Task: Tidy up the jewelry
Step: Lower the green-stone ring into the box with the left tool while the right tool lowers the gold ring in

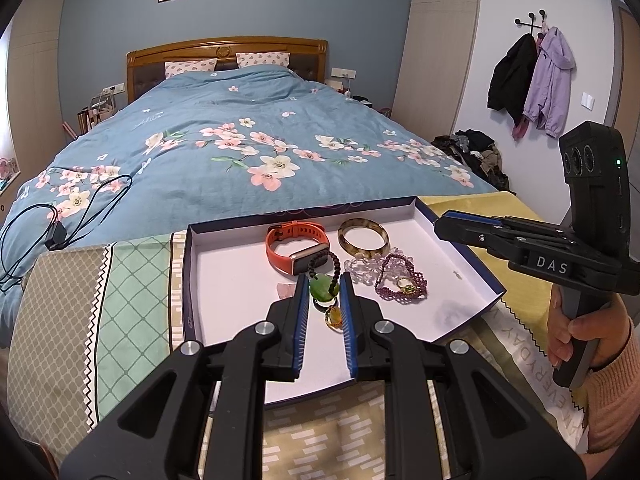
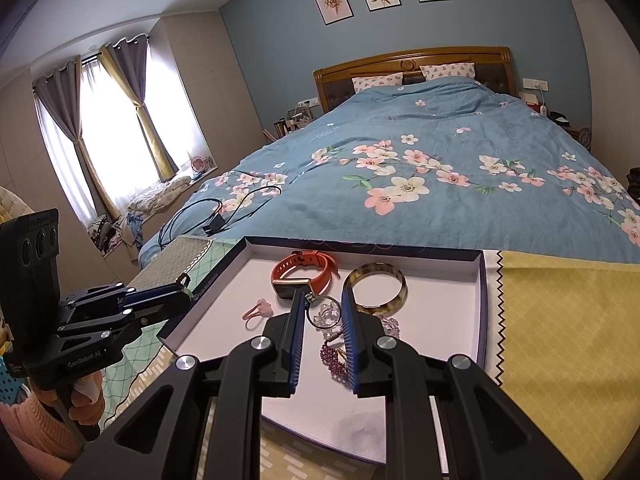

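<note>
A shallow white box [image 1: 232, 280] [image 2: 460, 300] holds an orange watch [image 1: 298, 248] [image 2: 304, 270], an amber bangle [image 1: 364, 236] [image 2: 376, 288], a clear bead bracelet [image 1: 360, 268], a purple bead bracelet [image 1: 400, 284] [image 2: 334, 356] and a small pink ring [image 2: 256, 312]. My left gripper [image 1: 323, 280] [image 2: 185, 282] is shut on a green pendant [image 1: 324, 289] on a black bead cord, above the box's left edge. An amber piece [image 1: 333, 316] shows just below it. My right gripper [image 2: 322, 298] [image 1: 440, 226] hovers over the box's right side. A thin metal hoop [image 2: 322, 312] spans its narrow gap.
The box lies on patterned cloths [image 1: 120, 280] at the foot of a bed with a blue floral cover [image 1: 240, 140]. A yellow cloth [image 2: 560, 320] lies on the right. A black cable and charger [image 1: 60, 232] lie on the bed, left. A person's hands hold both grippers.
</note>
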`<state>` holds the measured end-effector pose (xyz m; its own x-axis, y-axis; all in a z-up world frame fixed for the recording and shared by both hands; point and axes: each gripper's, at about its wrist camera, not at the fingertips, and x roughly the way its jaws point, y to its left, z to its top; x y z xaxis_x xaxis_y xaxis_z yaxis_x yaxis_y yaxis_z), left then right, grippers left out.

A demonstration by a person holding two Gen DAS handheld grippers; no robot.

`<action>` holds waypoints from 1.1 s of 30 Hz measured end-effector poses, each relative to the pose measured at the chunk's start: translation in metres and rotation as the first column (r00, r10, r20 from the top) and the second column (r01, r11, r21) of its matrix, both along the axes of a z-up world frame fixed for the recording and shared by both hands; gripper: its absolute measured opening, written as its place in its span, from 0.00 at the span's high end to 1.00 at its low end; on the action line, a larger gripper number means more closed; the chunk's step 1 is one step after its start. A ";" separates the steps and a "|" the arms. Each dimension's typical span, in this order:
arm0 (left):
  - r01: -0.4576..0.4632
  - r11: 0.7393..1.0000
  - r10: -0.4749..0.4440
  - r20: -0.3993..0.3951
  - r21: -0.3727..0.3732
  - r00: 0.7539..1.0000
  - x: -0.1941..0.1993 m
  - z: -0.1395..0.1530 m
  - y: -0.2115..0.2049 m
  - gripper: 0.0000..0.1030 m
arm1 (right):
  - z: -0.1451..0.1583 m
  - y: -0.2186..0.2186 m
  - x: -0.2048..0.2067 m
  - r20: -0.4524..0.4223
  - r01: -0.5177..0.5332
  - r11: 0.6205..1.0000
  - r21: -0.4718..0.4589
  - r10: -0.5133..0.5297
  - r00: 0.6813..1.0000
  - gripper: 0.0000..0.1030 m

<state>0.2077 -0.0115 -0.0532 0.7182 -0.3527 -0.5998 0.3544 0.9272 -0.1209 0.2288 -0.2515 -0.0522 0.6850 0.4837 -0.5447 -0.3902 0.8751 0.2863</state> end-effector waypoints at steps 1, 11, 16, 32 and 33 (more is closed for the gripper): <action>0.000 1.000 0.000 -0.001 0.000 1.000 0.001 0.000 0.000 0.85 | 0.000 0.000 0.000 -0.002 0.000 1.000 0.001 0.000 1.000 0.84; -0.007 1.000 0.007 -0.008 0.011 1.000 0.009 -0.004 0.000 0.85 | -0.004 -0.001 0.004 -0.013 0.000 1.000 -0.011 0.000 1.000 0.84; -0.011 1.000 0.012 -0.014 0.018 1.000 0.012 -0.006 -0.002 0.85 | -0.004 0.000 0.004 -0.015 -0.001 1.000 -0.010 0.000 1.000 0.84; -0.021 0.999 0.023 -0.040 0.038 0.999 0.021 -0.014 -0.008 0.85 | -0.009 0.004 0.013 -0.046 -0.008 1.000 -0.027 0.007 0.999 0.84; -0.022 0.999 0.023 -0.042 0.038 0.999 0.022 -0.015 -0.008 0.85 | -0.009 0.003 0.013 -0.048 -0.008 1.000 -0.028 0.007 0.999 0.84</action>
<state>0.2300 -0.0199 -0.0678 0.6991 -0.3131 -0.6428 0.3285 0.9392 -0.1001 0.2415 -0.2484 -0.0616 0.6544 0.4732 -0.5898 -0.3836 0.8799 0.2803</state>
